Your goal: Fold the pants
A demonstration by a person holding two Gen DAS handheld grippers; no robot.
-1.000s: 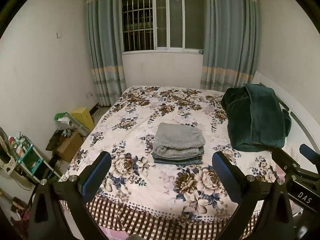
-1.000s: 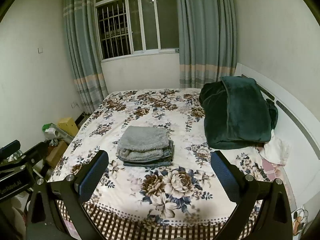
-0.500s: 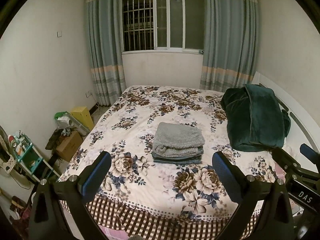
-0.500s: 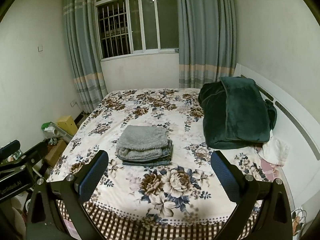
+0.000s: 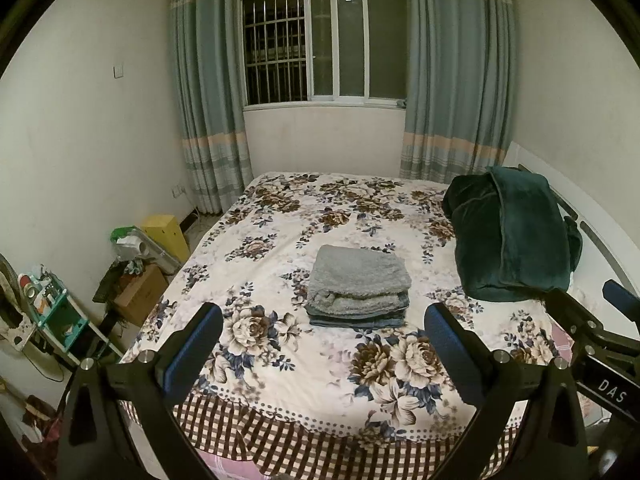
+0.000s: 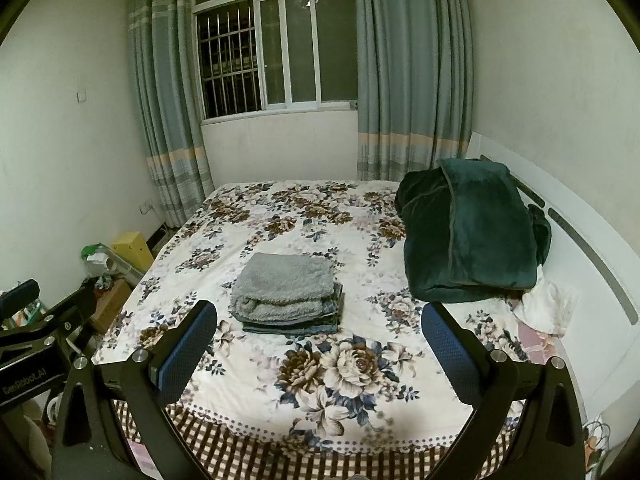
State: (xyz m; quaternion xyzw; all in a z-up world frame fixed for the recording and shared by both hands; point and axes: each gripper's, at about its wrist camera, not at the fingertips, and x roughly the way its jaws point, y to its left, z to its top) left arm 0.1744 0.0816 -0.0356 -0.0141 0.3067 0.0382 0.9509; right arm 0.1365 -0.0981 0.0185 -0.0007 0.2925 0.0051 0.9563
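Note:
A folded stack of pants (image 5: 358,286), fuzzy grey on top of blue denim, lies in the middle of the floral bed (image 5: 304,364); it also shows in the right wrist view (image 6: 289,292). My left gripper (image 5: 324,344) is open and empty, held back over the bed's near edge, well short of the stack. My right gripper (image 6: 320,340) is open and empty too, likewise short of the stack. Each gripper shows at the edge of the other's view.
A folded dark green blanket (image 5: 510,236) sits at the bed's right by the white headboard (image 6: 592,264). A white cloth (image 6: 544,304) lies beside it. Boxes (image 5: 142,292) and a small shelf (image 5: 52,308) stand on the floor at left. Window and curtains are behind.
Both views have drifted slightly back from the bed. The stack has not moved and both grippers stay open.

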